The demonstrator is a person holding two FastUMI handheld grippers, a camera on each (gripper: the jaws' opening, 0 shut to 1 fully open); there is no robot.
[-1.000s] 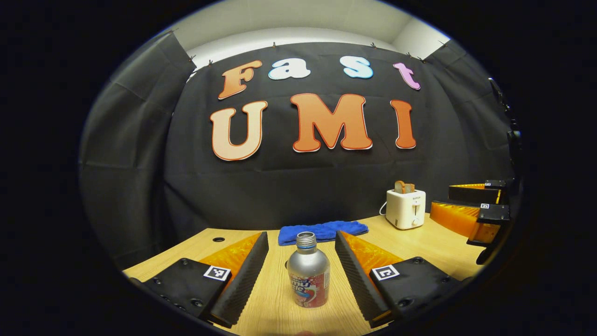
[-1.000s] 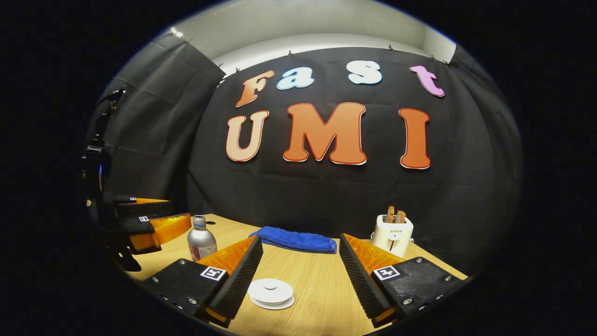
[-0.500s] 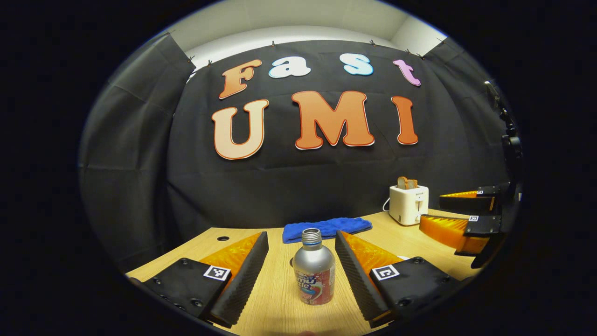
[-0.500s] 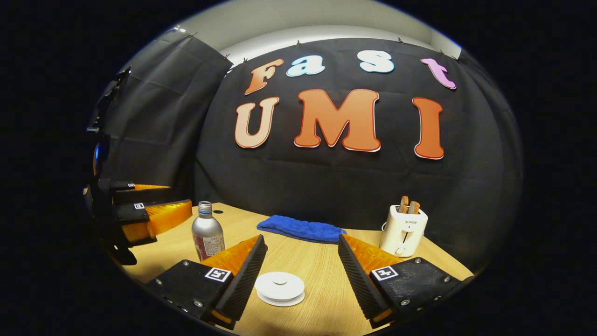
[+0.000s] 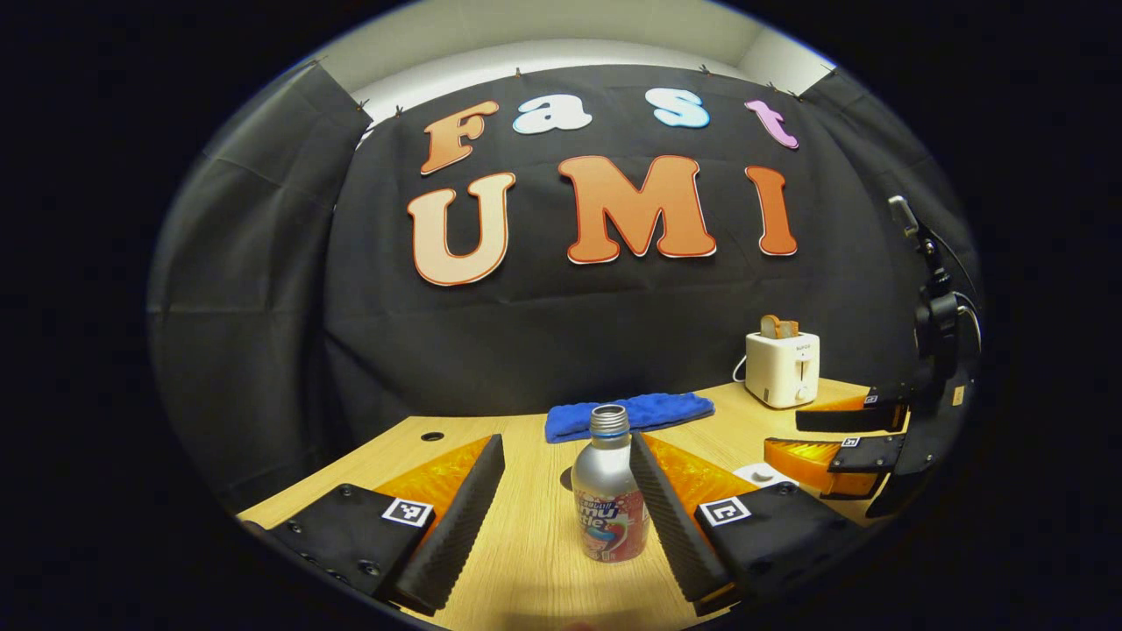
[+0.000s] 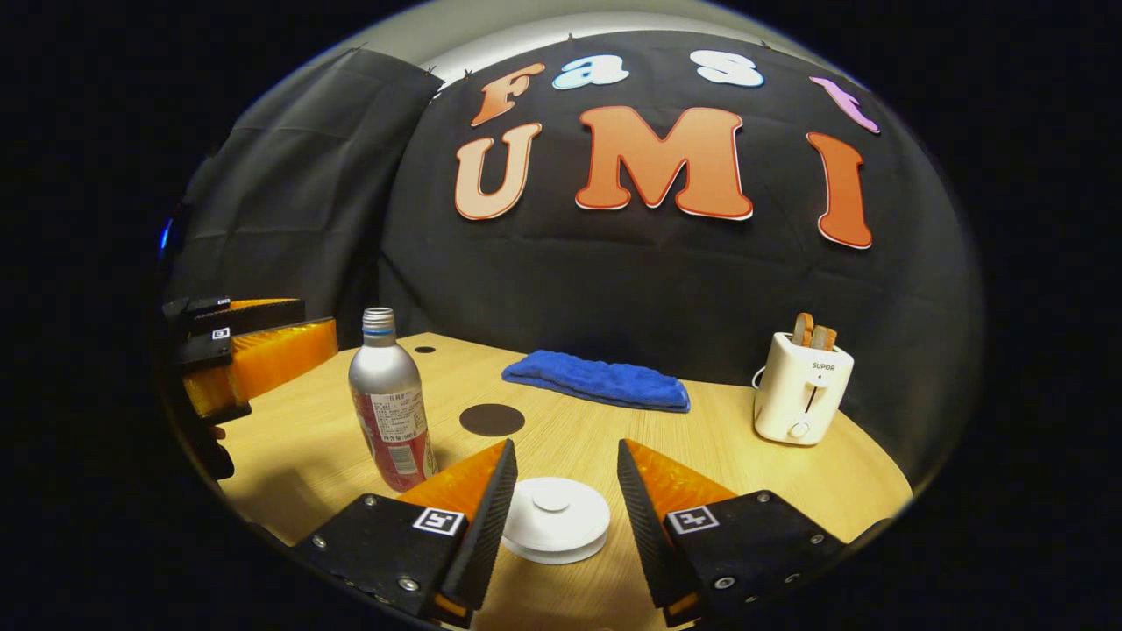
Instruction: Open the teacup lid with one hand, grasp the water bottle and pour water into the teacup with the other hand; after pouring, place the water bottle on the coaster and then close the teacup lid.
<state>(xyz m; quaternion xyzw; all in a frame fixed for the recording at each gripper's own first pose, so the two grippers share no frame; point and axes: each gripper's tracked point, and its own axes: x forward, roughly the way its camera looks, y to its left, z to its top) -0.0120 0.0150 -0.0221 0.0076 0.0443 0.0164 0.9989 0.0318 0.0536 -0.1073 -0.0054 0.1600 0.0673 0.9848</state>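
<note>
Moving closer than a second ago, the right gripper [image 6: 565,491] now has the white lid [image 6: 555,529] between its wide jaws, apart from both. The bottle [image 5: 608,499] stands upright, open mouth up, between the wide jaws of the left gripper [image 5: 565,491], near the right finger [image 5: 662,508]; contact is unclear.

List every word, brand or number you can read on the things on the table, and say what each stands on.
"SUPOR": on the front of the toaster.
Water bottle label: the print is too small and curves away, so it is not readable.
Square tags on the right gripper: coded patterns, no words.
</note>
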